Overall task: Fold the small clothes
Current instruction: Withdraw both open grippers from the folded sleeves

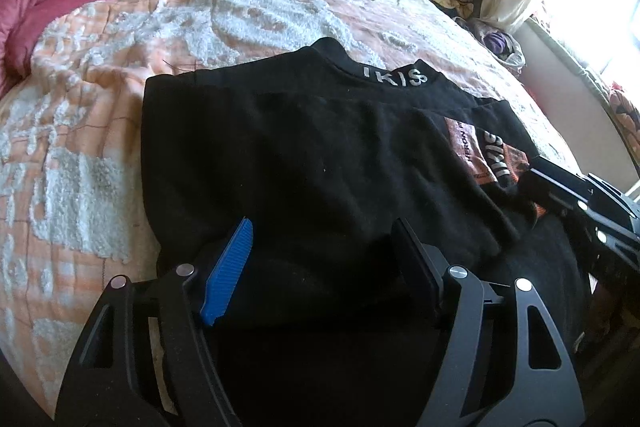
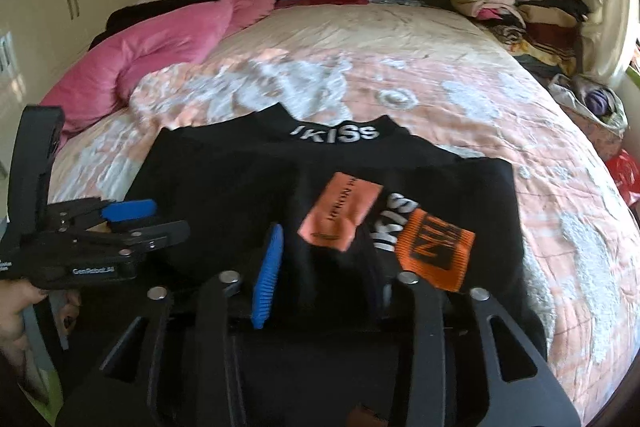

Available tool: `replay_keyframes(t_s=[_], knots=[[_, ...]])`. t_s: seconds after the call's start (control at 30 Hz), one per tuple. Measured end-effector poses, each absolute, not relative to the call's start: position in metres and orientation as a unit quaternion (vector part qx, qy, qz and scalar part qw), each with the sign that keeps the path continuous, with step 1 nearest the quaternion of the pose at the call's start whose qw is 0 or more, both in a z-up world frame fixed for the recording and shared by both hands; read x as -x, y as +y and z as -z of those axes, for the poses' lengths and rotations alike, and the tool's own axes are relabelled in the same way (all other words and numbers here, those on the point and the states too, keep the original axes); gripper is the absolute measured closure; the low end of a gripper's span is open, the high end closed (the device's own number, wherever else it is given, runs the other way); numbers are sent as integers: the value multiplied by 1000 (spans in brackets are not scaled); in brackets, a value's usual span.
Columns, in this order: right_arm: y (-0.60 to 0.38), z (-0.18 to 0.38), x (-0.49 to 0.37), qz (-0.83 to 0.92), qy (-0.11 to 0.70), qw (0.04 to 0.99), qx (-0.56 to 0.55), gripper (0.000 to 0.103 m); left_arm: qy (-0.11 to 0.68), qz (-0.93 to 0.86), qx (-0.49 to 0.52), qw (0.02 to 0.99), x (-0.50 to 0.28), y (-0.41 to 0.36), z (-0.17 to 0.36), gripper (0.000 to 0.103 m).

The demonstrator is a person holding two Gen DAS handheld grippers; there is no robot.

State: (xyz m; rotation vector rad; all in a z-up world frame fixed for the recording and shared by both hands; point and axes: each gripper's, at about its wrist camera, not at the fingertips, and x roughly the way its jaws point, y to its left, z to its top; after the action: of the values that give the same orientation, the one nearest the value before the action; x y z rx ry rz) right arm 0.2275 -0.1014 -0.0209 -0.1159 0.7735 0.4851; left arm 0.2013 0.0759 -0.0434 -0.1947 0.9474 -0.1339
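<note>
A black sweatshirt (image 1: pixel 312 147) with white "IKISS" lettering on its collar (image 2: pixel 340 131) lies flat on the bed. A sleeve with orange patches (image 2: pixel 434 253) is folded across its right side. My left gripper (image 1: pixel 324 247) hovers over the near left hem, jaws apart, with black cloth lying between the blue pad (image 1: pixel 230 267) and the black finger. My right gripper (image 2: pixel 332 267) stands open over the folded sleeve, and a ridge of cloth sits loose between its fingers. Each gripper also shows in the other's view: the left gripper (image 2: pixel 170 217) and the right gripper (image 1: pixel 552 183).
The bedspread (image 2: pixel 400 67) is peach and white. A pink quilt (image 2: pixel 160 39) is bunched at the far left. Stacks of folded clothes (image 2: pixel 520 11) line the headboard and the right side. A bag (image 2: pixel 596 103) lies near the window. A hand (image 2: pixel 20 311) holds the left gripper.
</note>
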Motion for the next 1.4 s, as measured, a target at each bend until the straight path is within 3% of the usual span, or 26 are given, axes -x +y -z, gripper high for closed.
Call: replay_keyframes(t_s=[0.23,0.53,0.67,0.77,0.97,1.4], knots=[[-104,53,-244,-201,434,875,73,61,455,65,94,883,-201,76,42,39],[-111,55,-239,-208,422,881,47,59,456,64,93,883,-201,75,42,39],[-114,44,-231,-209,398,893,37,44,455,63,94,883,-201,75,41,39],[-118,38,-228,-200,386,900,32,42,456,62,93,883,-201,75,40,39],[-126,32,-224,-196,373,907,14,20,453,61,92,885,-200,74,37,39],[-137,18,-217,-179,348,920,-2,19,426,63,88,898,-187,70,17,38]])
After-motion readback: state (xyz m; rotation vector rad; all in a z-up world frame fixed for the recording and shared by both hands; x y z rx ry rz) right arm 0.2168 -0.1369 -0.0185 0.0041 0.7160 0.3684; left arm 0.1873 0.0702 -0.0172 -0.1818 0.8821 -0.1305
